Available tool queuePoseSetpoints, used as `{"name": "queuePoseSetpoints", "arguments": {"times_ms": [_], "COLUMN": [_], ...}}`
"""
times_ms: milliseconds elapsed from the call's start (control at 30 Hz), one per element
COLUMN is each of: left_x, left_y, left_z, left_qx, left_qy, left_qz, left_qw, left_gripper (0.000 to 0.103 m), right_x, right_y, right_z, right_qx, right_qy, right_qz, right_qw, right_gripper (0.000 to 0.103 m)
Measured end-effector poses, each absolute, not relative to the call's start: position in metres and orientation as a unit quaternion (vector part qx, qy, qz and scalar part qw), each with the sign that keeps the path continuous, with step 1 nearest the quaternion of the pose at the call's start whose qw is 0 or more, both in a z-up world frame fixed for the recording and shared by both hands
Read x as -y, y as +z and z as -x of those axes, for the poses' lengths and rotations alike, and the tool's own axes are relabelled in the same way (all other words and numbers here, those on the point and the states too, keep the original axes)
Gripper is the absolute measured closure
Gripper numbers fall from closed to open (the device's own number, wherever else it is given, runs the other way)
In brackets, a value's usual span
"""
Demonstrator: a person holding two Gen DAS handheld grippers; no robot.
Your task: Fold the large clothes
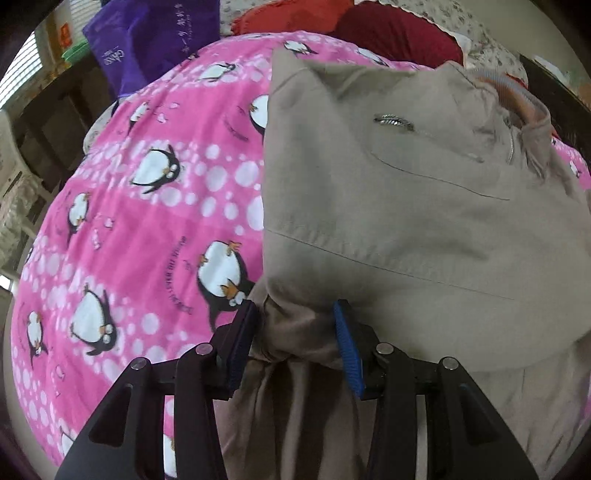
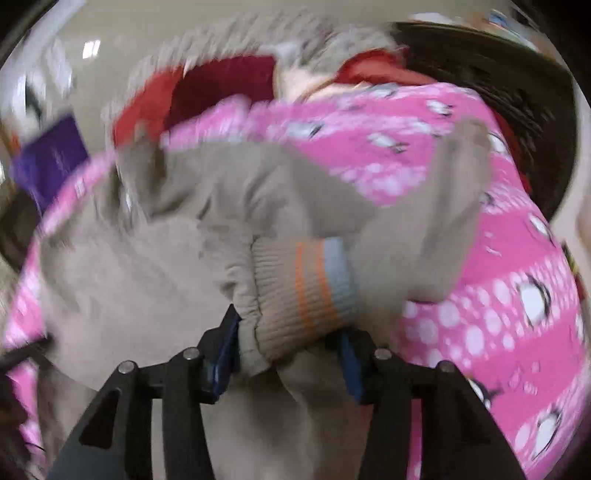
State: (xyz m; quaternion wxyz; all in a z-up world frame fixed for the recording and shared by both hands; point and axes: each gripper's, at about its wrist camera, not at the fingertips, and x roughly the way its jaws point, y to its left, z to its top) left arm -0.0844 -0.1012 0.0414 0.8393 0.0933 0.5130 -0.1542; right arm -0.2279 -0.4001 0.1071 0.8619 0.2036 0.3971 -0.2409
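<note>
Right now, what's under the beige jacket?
The jacket lies on a pink penguin blanket, which shows around it in both views. Whatever is under the blanket or beneath the jacket's middle is covered. The left gripper pinches a bunched jacket fold.

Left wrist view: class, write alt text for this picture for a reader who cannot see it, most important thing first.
The left gripper is closed on a bunched fold of a beige jacket, seen from just behind its two fingers. The jacket lies on a pink blanket printed with penguins and white dots. A purple bag and red cushions sit at the far edge.
</note>
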Motion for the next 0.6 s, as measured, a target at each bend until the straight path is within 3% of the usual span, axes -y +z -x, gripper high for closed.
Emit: {"name": "queuePoseSetpoints", "arguments": {"times_ms": [200,300,467,500,600], "left_x": [0.102,0.102,0.102,0.101,0.098], "left_y": [0.039,0.038,0.034,0.033,0.032], "left_z": [0.08,0.079,0.075,0.075,0.073], "left_qx": [-0.514,-0.513,-0.509,-0.509,-0.512], "left_qy": [-0.15,-0.148,-0.146,-0.145,-0.146], "left_qz": [-0.096,-0.095,-0.101,-0.1,-0.094], "left_qw": [0.839,0.84,0.842,0.843,0.841], "left_gripper": [0.071,0.069,0.065,0.063,0.062], "right_x": [0.366,0.367,0.356,0.352,0.362], "right_y": [0.152,0.163,0.151,0.139,0.091], "right_z": [0.249,0.246,0.227,0.217,0.186], "right_qx": [-0.348,-0.335,-0.374,-0.393,-0.448], "right_qy": [-0.309,-0.305,-0.219,-0.218,-0.232], "right_qz": [-0.095,-0.109,-0.13,-0.114,-0.123], "right_qw": [0.88,0.885,0.892,0.886,0.854], "right_gripper": [0.04,0.04,0.06,0.069,0.071]}}
